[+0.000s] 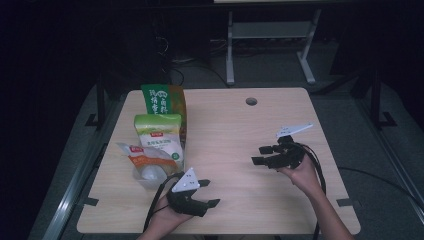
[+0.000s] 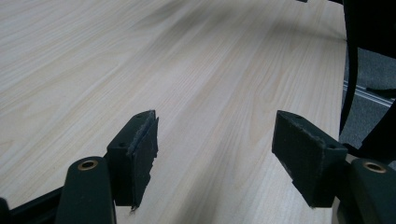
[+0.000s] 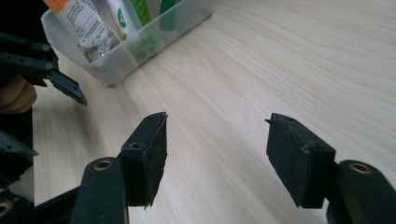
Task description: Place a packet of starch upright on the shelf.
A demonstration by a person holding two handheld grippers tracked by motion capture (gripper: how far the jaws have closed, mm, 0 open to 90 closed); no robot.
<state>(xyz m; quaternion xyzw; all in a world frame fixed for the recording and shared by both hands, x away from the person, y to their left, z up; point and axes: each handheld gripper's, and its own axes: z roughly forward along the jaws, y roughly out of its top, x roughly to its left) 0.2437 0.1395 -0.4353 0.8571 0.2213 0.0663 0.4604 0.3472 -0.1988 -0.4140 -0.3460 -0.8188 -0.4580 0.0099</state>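
Observation:
My left gripper (image 1: 210,193) rests near the table's front edge, pointing right, jaws open and empty; in the left gripper view (image 2: 215,154) bare wood lies between its pads. My right gripper (image 1: 258,155) hovers at the right of the table, pointing left, also open with nothing between its jaws (image 3: 217,154). A clear plastic bin (image 1: 149,176) at the left holds several food bags: a green bag (image 1: 162,100), a white and green bag (image 1: 159,135) and an orange and white pouch (image 1: 145,155). The bin (image 3: 126,51) is also in the right gripper view, far left.
The light wooden table (image 1: 240,125) has a cable hole (image 1: 251,101) near its far edge. Open wood lies between the two grippers. A grey metal frame (image 1: 270,30) stands on the dark floor beyond the table. The left gripper (image 3: 65,86) edges into the right gripper view.

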